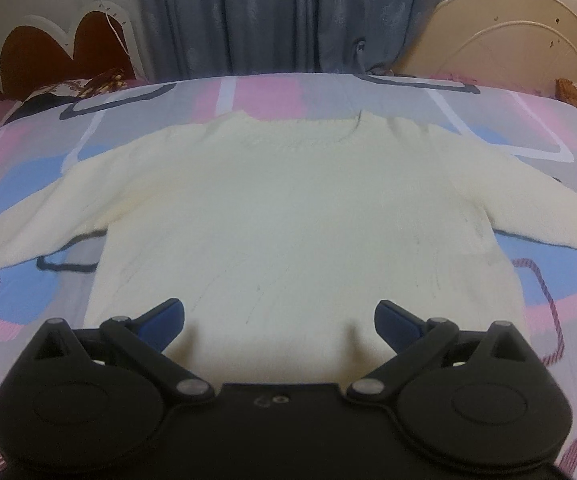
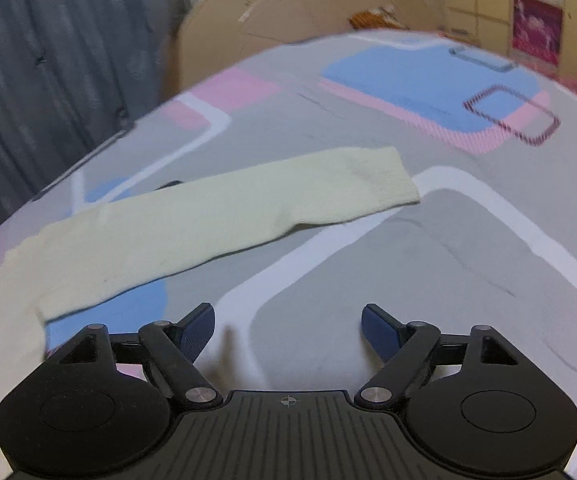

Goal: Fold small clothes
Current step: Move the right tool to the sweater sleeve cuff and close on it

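Note:
A cream knit sweater (image 1: 288, 216) lies flat on the patterned bed sheet (image 1: 16, 292), neck toward the far side, both sleeves spread out. My left gripper (image 1: 279, 316) hangs open over the sweater's lower hem, nothing between its blue fingertips (image 1: 166, 318). In the right wrist view one sleeve (image 2: 216, 220) stretches across the sheet, its cuff at the right end. My right gripper (image 2: 287, 332) stands open above bare sheet (image 2: 448, 248), just below and to the right of that sleeve, holding nothing.
A grey-blue curtain (image 1: 280, 16) hangs behind the bed. A cream curved bed frame (image 1: 528, 36) rises at the back right, also seen as a cream frame (image 2: 296, 12). A dark red heart-shaped cushion (image 1: 64, 52) and patterned fabric (image 1: 68, 88) sit at the back left.

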Tool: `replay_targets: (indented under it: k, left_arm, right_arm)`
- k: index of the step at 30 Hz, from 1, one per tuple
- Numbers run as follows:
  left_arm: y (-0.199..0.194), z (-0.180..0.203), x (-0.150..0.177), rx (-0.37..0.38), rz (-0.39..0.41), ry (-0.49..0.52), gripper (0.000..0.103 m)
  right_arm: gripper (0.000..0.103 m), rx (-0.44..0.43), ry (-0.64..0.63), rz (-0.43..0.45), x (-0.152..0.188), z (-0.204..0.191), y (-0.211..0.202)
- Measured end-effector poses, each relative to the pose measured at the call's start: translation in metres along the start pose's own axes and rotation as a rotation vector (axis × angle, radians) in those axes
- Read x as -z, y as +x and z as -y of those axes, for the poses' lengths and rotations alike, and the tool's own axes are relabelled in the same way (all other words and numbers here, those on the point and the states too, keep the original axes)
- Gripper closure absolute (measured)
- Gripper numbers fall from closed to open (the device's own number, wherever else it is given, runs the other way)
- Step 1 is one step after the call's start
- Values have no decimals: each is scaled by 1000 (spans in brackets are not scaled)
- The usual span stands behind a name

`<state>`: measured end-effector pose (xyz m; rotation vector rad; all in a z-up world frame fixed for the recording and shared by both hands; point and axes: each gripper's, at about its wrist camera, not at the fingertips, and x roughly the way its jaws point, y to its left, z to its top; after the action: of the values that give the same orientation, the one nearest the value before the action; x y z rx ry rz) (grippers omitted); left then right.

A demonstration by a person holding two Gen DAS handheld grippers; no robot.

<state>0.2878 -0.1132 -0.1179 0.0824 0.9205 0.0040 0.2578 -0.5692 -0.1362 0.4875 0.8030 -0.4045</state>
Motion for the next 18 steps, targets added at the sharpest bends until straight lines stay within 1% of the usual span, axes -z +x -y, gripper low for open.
replay_targets:
  k: [4,6,11,15,16,17,18]
  left_arm:
    - [11,2,-7,7,-3,-8,2]
    - [17,2,-9,-3,-8,-7,2]
    - [31,2,-11,-22,-21,-1,2]
    - [38,1,-12,-24,-26,2,2]
    - [40,0,-12,-25,-26,3,2]
    - [41,0,-12,-26,-27,3,2]
    - [42,0,-13,-27,-29,3,2]
  right_arm:
    - [23,11,27,-12,-9,9,21]
    - [23,14,25,5,-15,10,26]
    - [23,14,71,33,-35,16,42]
    - [24,37,48,69,-42,13,50]
    - [33,48,35,79,-43,11,51]
    - [46,64,14,89,-42,9,52]
    - [50,68,2,95,-43,8,54]
